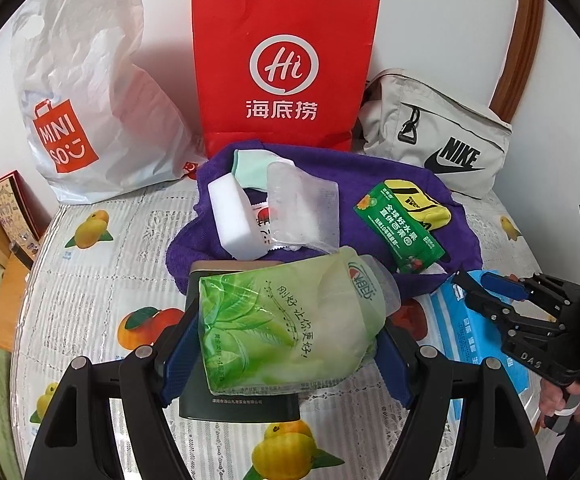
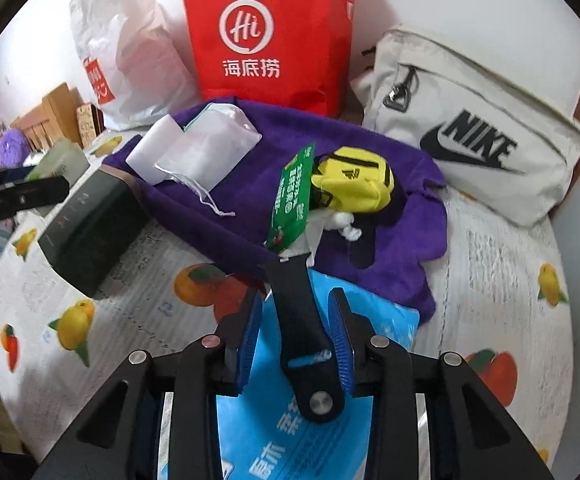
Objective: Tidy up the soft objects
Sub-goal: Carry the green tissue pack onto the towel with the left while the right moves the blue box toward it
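My left gripper [image 1: 282, 344] is shut on a green tissue pack [image 1: 286, 324], held just above a dark box [image 1: 242, 400] on the fruit-print bed. Behind it a purple towel [image 1: 389, 184] carries a white sponge [image 1: 234, 216], a clear pouch [image 1: 301, 208], a green sachet [image 1: 401, 228] and a yellow sock [image 1: 417, 204]. My right gripper [image 2: 295, 340] is open over a blue tissue pack [image 2: 274, 432]; a black part stands between its fingers. The towel [image 2: 389, 248], the sachet [image 2: 293, 200] and the yellow sock [image 2: 353, 180] lie ahead of it.
Against the wall stand a white Miniso bag [image 1: 82, 100], a red paper bag [image 1: 282, 68] and a beige Nike bag [image 1: 437, 136]. The same red bag [image 2: 270, 32] and Nike bag [image 2: 469, 128] show in the right view. Wooden furniture [image 1: 6, 264] borders the bed's left edge.
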A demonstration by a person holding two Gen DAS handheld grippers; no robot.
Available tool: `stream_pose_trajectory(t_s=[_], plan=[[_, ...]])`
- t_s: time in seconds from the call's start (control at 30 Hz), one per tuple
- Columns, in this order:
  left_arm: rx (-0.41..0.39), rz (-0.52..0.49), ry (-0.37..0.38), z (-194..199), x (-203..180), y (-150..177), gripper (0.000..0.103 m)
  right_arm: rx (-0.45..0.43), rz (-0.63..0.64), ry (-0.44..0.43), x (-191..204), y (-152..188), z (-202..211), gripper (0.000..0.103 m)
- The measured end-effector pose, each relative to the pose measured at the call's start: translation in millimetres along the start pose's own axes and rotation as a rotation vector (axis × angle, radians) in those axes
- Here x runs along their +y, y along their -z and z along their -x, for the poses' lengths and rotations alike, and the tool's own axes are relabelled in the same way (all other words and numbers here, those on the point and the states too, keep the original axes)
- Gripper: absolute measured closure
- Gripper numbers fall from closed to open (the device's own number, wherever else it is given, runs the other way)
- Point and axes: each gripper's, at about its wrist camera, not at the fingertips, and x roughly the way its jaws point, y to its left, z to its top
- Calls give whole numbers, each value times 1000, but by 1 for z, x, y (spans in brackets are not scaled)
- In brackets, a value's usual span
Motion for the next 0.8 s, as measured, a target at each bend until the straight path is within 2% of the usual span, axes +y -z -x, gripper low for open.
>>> stream_pose_trajectory(t_s=[0.07, 0.1, 0.2, 0.4, 0.8], plan=[[2, -1, 0, -2, 0, 0, 27, -9, 21, 30, 4, 0, -2, 71], [3, -1, 1, -2, 0, 0, 27, -13, 28, 39, 5, 1, -3, 77], [9, -1, 5, -4, 0, 1, 27, -12, 16, 27, 4, 0, 0, 83], [7, -2, 13, -3, 0, 2, 27, -10, -50, -32, -6, 2, 8, 84], [-3, -13, 30, -7, -6, -10, 27, -65, -80, -52, -13, -13, 26, 84]])
